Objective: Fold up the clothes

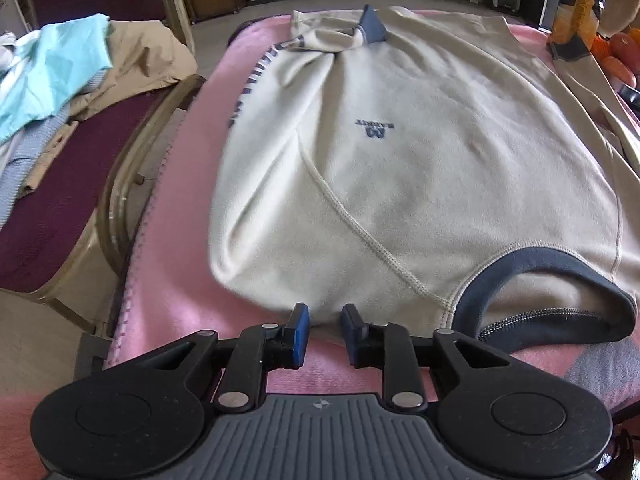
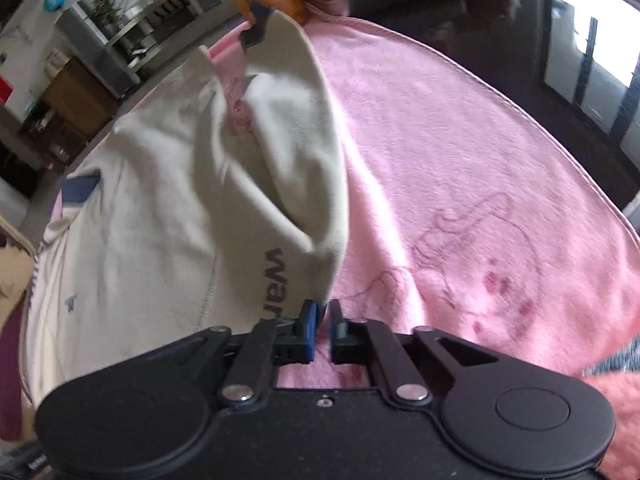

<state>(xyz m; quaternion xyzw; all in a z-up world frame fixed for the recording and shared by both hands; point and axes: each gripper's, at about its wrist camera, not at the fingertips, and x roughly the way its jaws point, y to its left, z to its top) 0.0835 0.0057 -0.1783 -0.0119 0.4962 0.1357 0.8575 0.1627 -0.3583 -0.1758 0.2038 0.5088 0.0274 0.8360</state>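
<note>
My cream fleece pullover (image 1: 420, 152) lies flat on the pink blanket (image 1: 176, 280), long axis running away from me, navy zip collar (image 1: 560, 300) nearest. My left gripper (image 1: 325, 334) stands slightly apart at the shoulder edge; my right gripper (image 2: 322, 330) pinches the sleeve (image 2: 296, 160).

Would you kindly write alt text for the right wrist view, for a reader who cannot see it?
The right gripper pinches the edge of a cream sweatshirt, its sleeve lifted over a pink blanket. Shelves and furniture blur behind.
</note>
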